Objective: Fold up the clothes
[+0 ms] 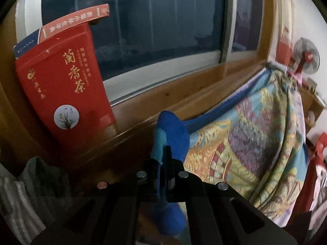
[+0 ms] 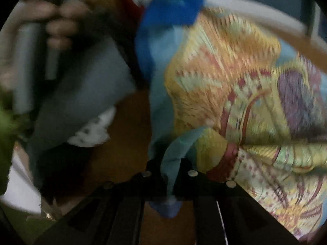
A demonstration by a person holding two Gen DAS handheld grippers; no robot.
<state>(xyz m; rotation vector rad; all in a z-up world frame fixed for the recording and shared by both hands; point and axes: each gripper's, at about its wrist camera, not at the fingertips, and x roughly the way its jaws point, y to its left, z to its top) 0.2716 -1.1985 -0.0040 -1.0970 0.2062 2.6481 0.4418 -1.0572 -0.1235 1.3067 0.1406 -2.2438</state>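
Blue-hemmed patterned garment (image 1: 245, 134) hangs stretched between the left gripper (image 1: 163, 159) and right gripper (image 2: 171, 167), both pinching its edge, apparently mid-fold; next, corners must meet.

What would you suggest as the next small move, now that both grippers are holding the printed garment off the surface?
Probably draw the left gripper and right gripper apart: each is shut on the printed garment, which hangs bunched between them.
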